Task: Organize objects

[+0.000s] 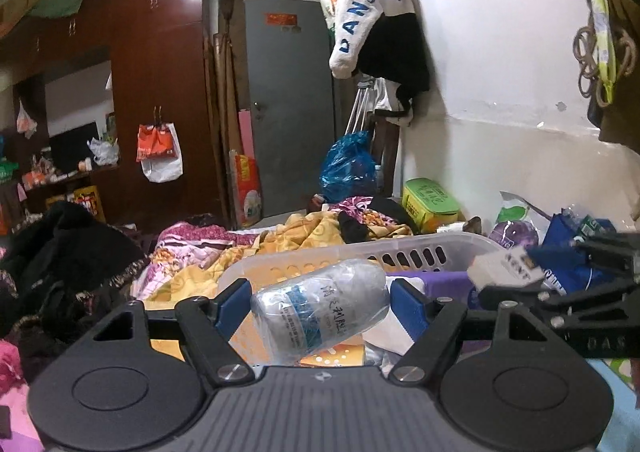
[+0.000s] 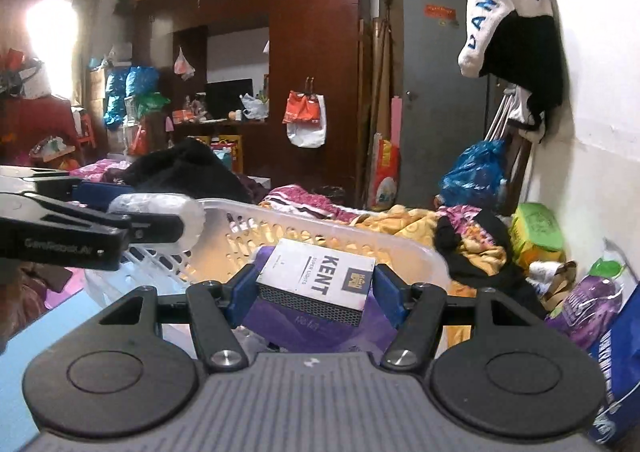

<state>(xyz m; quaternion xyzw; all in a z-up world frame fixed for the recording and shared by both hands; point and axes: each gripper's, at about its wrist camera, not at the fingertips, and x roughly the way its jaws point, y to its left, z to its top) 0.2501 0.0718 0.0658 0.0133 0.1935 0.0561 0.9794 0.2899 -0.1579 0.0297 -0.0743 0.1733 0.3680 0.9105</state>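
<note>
So, left wrist view: left tool (image 1: 318, 304) grips a clear bottle (image 1: 320, 308), tilted, basket (image 1: 360, 248) at 12 o'clock. Right wrist view: right tool (image 2: 316, 288) clamps a box (image 2: 320, 284), basket rim at 11. Lower both inside before letting go.

Your left tongs (image 1: 320, 306) carry the bottle (image 1: 320, 308) beside the box (image 2: 316, 284) in your right tongs (image 2: 316, 292), both over the basket (image 2: 320, 228) on the bed (image 1: 280, 236).
</note>
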